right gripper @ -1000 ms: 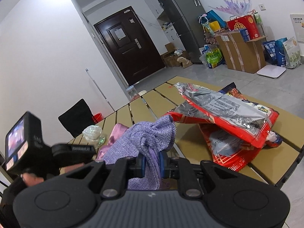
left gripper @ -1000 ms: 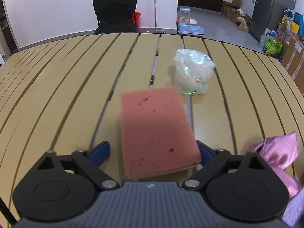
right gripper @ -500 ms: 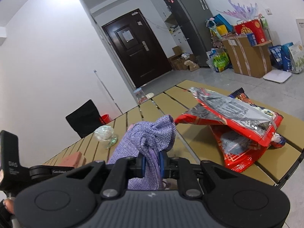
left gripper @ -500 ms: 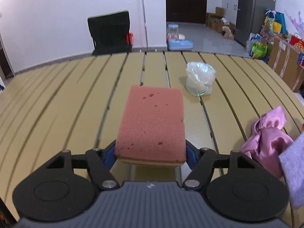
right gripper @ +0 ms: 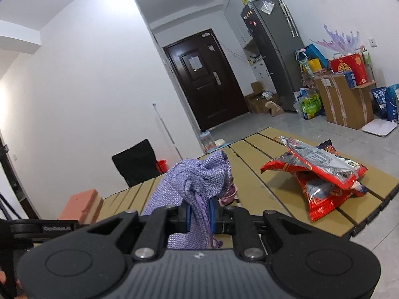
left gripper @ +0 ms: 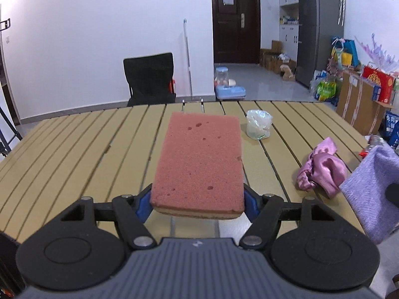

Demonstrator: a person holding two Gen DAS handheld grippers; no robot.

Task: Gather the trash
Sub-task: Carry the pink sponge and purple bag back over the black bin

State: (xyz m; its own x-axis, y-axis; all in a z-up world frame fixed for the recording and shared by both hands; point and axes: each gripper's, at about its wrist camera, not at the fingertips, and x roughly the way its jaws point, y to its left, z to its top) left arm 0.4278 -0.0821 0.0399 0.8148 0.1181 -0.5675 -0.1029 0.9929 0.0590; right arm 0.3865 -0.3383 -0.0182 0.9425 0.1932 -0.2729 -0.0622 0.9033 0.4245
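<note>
Carry stage: left gripper (left gripper: 197,199) clamped on pink sponge (left gripper: 199,159) above the slatted table (left gripper: 74,149), right gripper (right gripper: 199,215) pinching lilac drawstring bag (right gripper: 194,177); next, likely, opening the bag's mouth to admit the sponge.

on the slatted table (left gripper: 74,154), the sponge (left gripper: 199,164) sits at centre between the left gripper (left gripper: 198,199) fingers, raised off the slats. the crumpled plastic bag (left gripper: 258,127) lies at 1 o'clock behind it. the satin pouch (left gripper: 321,172) lies at 3 o'clock, the woven drawstring bag (left gripper: 371,189) just right of it. behind the table at 11 o'clock stands a chair (left gripper: 149,79). in the right wrist view the snack packets (right gripper: 321,174) lie at 2 o'clock from the drawstring bag.
</note>
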